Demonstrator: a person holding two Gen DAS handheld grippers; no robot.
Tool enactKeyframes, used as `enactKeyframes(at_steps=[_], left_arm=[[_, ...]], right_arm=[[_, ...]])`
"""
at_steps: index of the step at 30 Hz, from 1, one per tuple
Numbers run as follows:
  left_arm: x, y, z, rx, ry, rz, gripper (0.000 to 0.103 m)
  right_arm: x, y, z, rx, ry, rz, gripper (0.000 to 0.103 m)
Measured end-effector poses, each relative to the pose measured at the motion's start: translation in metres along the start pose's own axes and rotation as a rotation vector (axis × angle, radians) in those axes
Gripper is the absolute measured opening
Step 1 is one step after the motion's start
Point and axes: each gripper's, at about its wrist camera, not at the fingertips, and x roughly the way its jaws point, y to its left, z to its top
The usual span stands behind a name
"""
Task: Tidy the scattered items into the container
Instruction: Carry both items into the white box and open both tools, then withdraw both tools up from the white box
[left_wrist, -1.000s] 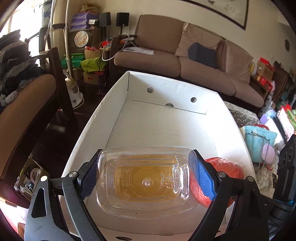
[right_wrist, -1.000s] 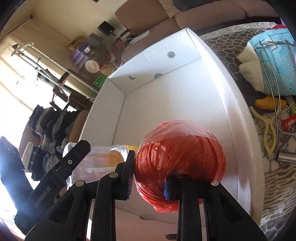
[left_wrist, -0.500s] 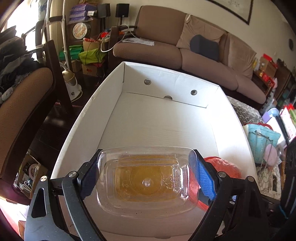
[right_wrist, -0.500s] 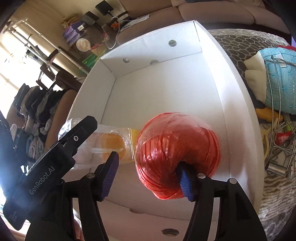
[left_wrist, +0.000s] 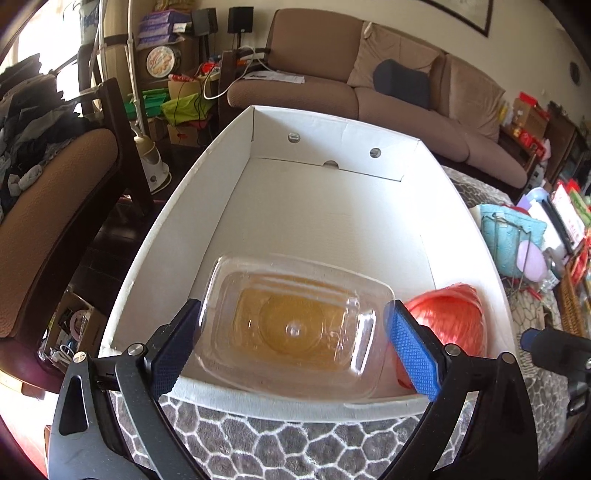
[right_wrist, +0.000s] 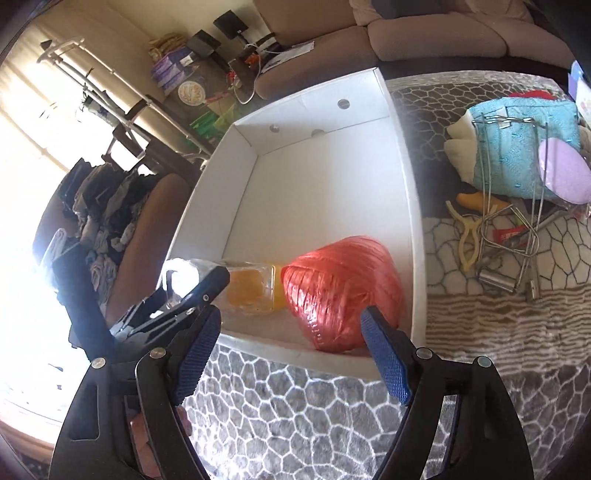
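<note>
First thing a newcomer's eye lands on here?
The red raffia ball glows in the near right corner of the white box, lying free in front of the open right gripper. Beside it to the left, the clear tub with amber contents sits between the left gripper pads.

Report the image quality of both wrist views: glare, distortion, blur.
Left wrist view: evenly lit and sharp; fisheye bows the white box walls, and the clear plastic container shows soft highlights. Right wrist view: window light blows out the left side to white and washes over the left gripper; the red twine ball and right gripper stay readable, with strong edge curvature.
</note>
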Motion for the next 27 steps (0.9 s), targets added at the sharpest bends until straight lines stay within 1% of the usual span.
enactKeyframes(at_steps=[3, 5, 9, 11, 15, 19, 22, 25, 27], left_arm=[[-0.007, 0.001, -0.002, -0.004, 0.004, 0.0, 0.097], [-0.011, 0.003, -0.001, -0.002, 0.009, 0.018, 0.097], [-0.025, 0.012, 0.005, -0.018, -0.018, 0.031, 0.098], [-0.03, 0.017, 0.008, -0.028, -0.029, 0.042, 0.098], [-0.031, 0.022, 0.014, -0.029, -0.032, 0.056, 0.098], [-0.019, 0.013, 0.023, 0.005, -0.015, 0.072, 0.098], [-0.008, 0.008, 0.026, 0.029, 0.016, 0.1, 0.098], [-0.012, 0.006, 0.021, 0.052, -0.006, 0.078, 0.098], [-0.013, 0.003, 0.017, 0.09, -0.011, 0.093, 0.098]], right_arm=[[-0.017, -0.005, -0.005, 0.004, -0.016, 0.015, 0.082], [-0.024, -0.007, -0.009, 0.004, -0.023, 0.019, 0.082], [-0.033, -0.008, -0.018, -0.002, -0.021, 0.041, 0.082], [-0.036, -0.008, -0.021, -0.014, -0.023, 0.037, 0.082], [-0.039, -0.011, -0.026, -0.022, -0.026, 0.041, 0.082], [-0.041, -0.014, -0.029, -0.035, -0.031, 0.04, 0.082], [-0.043, -0.015, -0.03, -0.055, -0.032, 0.033, 0.082], [-0.046, -0.013, -0.032, -0.085, -0.035, 0.03, 0.082], [-0.046, -0.011, -0.036, -0.114, -0.032, 0.026, 0.082]])
